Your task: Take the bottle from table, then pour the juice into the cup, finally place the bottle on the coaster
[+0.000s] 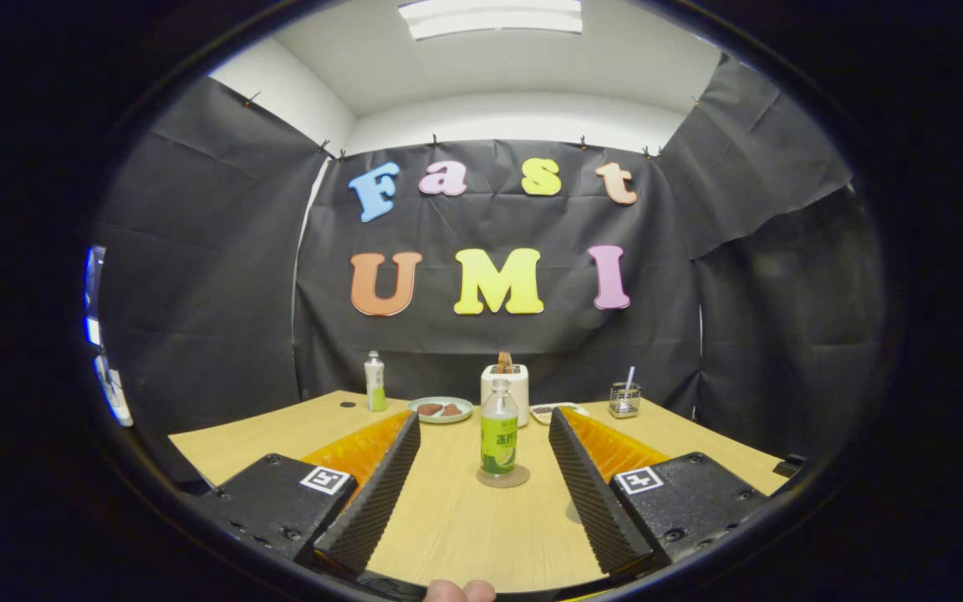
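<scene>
We are holding the gripper (481, 418) with fingers spread wide and gripping nothing; the bottle (499, 428) is standing upright on the coaster (503, 478), centred between the fingertips, slightly ahead.

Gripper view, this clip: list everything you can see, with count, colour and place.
bottle: one, clear with green label, upright on the coaster, between the fingers
coaster: one, brown, round, under the bottle
second bottle: one, white and green, far left of the table
plate: one, pale green, with brown pieces, behind the bottle to its left
toaster: one, white, behind the bottle
tray: one, white, right of the toaster
holder: one, clear, far right
table: one, light wood
fingertips: person's, nearest edge
tool: one, open, fingers either side of the bottle, not touching
</scene>
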